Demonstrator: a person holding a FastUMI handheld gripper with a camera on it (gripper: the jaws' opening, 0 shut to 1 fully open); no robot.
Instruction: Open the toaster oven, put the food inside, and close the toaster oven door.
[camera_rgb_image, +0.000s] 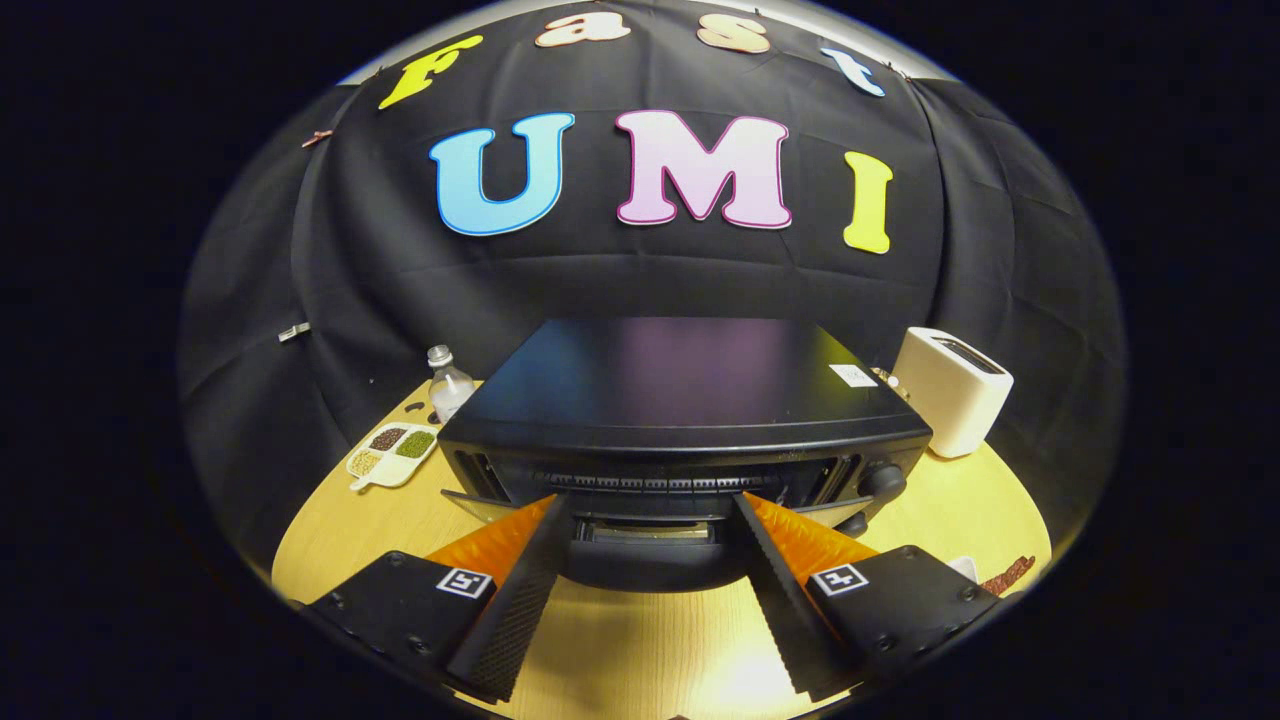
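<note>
Toaster oven (690, 420) door handle (650, 565) between spread jaws, untouched.

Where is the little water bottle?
In the gripper view, the bottle stands on the table behind the toaster oven's left corner, just beyond the divided dish, far from the open gripper.

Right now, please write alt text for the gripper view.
The gripper has open fingers either side of a black toaster oven's partly lowered door on a wooden table. A white toaster, a bottle and a divided tray flank it.
</note>
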